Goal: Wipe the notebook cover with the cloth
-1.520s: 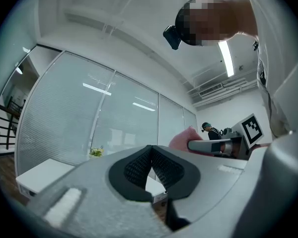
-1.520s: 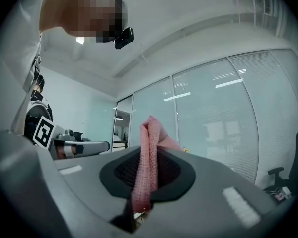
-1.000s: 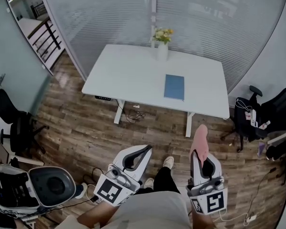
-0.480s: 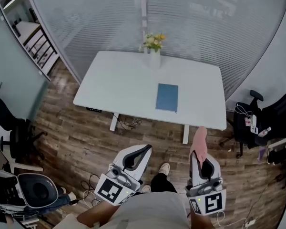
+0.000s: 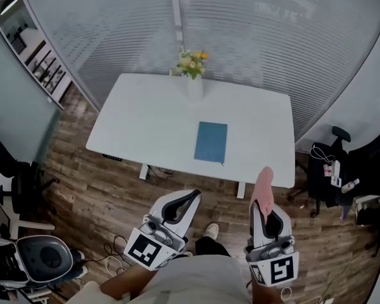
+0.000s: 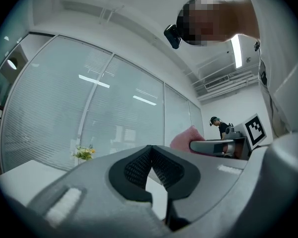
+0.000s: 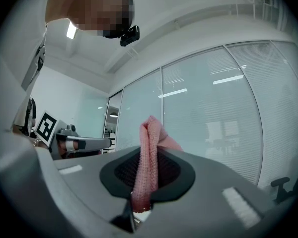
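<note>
Right gripper (image 7: pixel 148 175) pinches a pink cloth (image 7: pixel 150 148) that stands up between its fingers. Left gripper (image 6: pixel 149 168) has its fingers pressed together on nothing. The blue notebook (image 5: pixel 211 142) lies flat on a white table (image 5: pixel 139 116), well ahead of both sets of fingers. It is forward and left of the cloth, its long axis pointing away. Neither gripper is clearly nearer.

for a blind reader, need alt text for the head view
The right gripper grips a pink knitted cloth upright; the left gripper is shut, empty. Ahead, a blue rectangular notebook lies on a white table with a flower vase.
</note>
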Available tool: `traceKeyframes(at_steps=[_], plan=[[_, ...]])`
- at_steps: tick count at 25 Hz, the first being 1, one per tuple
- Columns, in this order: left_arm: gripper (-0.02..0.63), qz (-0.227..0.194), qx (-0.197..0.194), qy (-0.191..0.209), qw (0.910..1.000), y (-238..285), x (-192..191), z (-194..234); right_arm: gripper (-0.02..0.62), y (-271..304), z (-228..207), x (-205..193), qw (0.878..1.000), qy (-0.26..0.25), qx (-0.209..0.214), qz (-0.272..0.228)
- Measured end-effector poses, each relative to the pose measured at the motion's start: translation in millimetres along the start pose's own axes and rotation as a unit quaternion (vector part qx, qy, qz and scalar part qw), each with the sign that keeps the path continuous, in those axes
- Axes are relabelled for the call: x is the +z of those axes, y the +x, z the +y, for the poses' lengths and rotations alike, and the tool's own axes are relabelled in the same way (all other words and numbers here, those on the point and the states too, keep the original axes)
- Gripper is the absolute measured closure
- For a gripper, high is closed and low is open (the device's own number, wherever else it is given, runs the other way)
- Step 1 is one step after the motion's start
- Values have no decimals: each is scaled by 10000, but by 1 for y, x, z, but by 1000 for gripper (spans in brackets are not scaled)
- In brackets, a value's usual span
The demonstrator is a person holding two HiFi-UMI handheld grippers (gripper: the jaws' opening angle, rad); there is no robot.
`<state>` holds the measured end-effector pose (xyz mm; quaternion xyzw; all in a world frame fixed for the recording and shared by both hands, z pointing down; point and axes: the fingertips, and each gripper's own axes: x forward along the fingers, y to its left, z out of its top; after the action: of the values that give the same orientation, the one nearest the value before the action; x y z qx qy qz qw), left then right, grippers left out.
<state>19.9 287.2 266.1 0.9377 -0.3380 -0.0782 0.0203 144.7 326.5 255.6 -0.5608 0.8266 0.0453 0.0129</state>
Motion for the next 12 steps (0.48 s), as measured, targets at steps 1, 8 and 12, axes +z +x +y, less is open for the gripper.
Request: traceKeyframes(at_steps=[1,8,12], plan=[[604,3,7,-4,10000,9,-1,3,565,5,-7,-1,10000,-2,14,5],[604,-1,59,9,10000,59,-10,18,565,35,-47,-16,9998,-5,193,111],[604,87,136,51,9999,75,-16,27,564,49,-63,-22,9995,-30,269,161]])
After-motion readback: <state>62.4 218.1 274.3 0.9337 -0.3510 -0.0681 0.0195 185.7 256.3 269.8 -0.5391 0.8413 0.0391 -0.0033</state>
